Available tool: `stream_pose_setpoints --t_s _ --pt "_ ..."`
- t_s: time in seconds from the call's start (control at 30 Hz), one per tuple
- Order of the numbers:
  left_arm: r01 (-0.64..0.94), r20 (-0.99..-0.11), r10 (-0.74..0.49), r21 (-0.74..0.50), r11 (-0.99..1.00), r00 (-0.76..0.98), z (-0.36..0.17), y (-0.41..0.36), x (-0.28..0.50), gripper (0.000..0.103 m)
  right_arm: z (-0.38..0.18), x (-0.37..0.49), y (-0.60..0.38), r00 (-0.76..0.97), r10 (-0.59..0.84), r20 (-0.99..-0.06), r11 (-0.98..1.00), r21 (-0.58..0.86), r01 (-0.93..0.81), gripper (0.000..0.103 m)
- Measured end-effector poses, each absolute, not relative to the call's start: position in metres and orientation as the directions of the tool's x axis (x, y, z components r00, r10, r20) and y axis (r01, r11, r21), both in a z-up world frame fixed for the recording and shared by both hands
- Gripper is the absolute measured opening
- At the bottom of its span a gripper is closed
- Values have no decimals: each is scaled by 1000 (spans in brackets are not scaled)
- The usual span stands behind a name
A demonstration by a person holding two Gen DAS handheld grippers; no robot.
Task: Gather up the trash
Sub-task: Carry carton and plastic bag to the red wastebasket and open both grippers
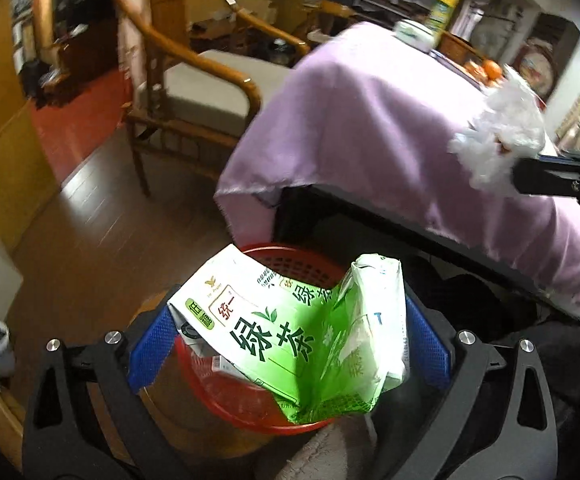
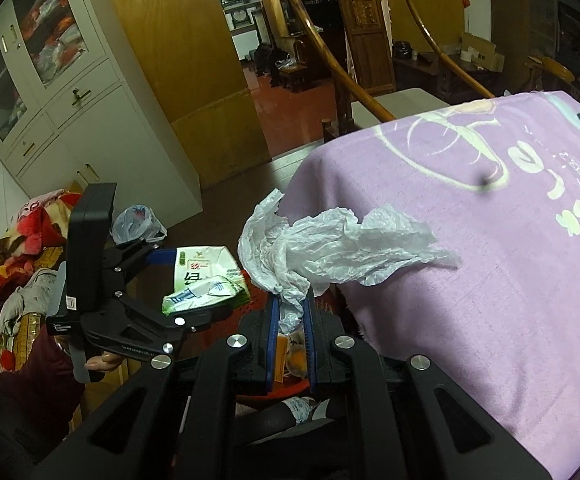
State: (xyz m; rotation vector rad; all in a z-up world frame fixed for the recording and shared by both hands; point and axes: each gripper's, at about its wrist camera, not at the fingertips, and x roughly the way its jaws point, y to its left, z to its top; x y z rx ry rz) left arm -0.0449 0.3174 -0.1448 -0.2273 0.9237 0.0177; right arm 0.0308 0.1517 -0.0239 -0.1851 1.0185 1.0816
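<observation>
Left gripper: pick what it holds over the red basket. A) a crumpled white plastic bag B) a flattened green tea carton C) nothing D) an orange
B: the left gripper is shut on the green tea carton, which hangs above the red basket; the white plastic bag is in the right gripper.

My left gripper (image 1: pixel 290 344): black linkage arms, round silver screws, ribbed blue finger pads (image 1: pixel 147 354).

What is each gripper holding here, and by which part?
Left gripper: crushed green tea carton, gripped across its sides over the red basket. Right gripper: white plastic bag, pinched at its lower bunched end.
</observation>
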Motion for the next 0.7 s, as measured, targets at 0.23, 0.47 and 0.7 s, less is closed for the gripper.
stream_pose_setpoints --t_s 0.23,0.47,0.7 --pt "-70 -892 -171 -219 973 418 -186 303 -24 96 -29 34 145 105 634 -766 516 318 -795 12" --pt "-140 -869 -261 -347 928 421 -168 330 -23 96 -39 38 142 79 645 -760 503 345 -792 12" --pt "-296 -869 -61 -232 927 491 -147 359 -31 96 -52 29 159 -10 647 -762 436 382 -815 16"
